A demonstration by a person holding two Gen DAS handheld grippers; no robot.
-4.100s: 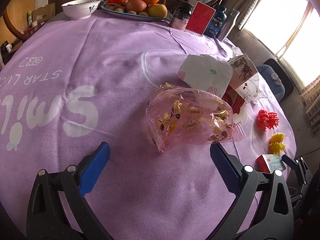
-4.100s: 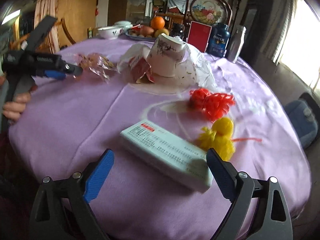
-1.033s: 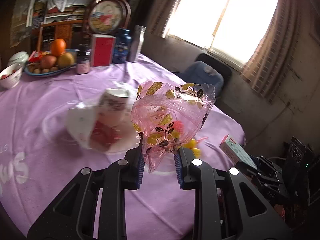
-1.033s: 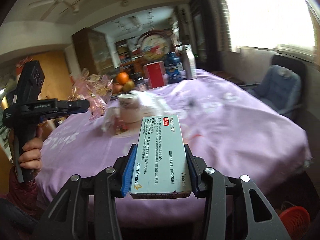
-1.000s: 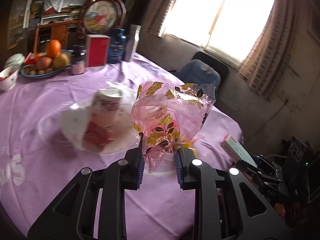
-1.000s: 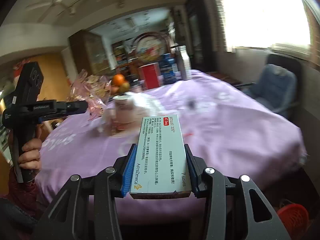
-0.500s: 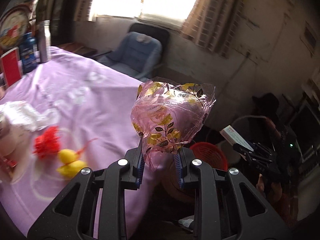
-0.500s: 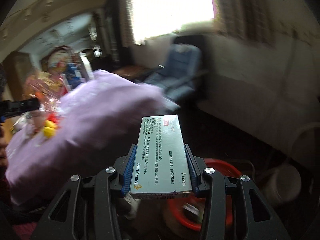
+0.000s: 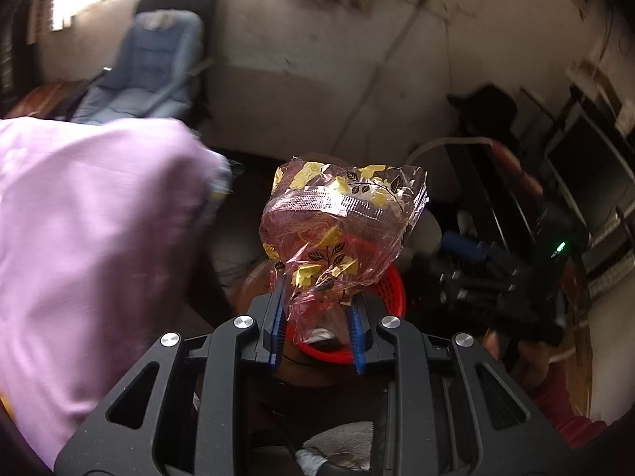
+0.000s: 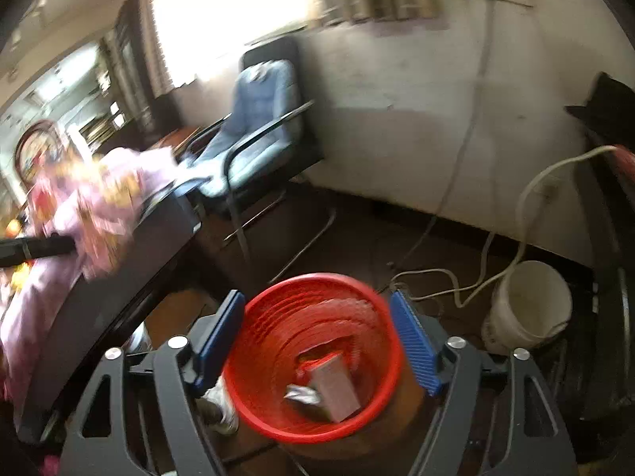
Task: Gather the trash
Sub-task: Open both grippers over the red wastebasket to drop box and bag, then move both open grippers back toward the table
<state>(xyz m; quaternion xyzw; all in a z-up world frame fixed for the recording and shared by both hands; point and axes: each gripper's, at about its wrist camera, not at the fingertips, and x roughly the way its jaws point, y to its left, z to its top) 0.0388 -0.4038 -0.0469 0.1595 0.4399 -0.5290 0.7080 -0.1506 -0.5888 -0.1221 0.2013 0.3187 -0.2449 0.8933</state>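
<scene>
Crinkling clear floral plastic bag point(image 9: 341, 230) sits clamped in left gripper point(image 9: 316, 319); right gripper point(image 10: 317, 341) just spread, empty.

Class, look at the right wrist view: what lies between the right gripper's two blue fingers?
Nothing is held there. Between the open right gripper, the right wrist view shows only the red basket below, with a white box inside.

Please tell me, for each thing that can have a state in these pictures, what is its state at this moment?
Left gripper: jaws shut on the pink plastic bag, held above the red basket.
Right gripper: jaws just opened, nothing between them.
White box: released, lying inside the red basket.
Red basket: upright on the floor, holding the box and a crumpled scrap.
White bucket: upright beside the basket.
</scene>
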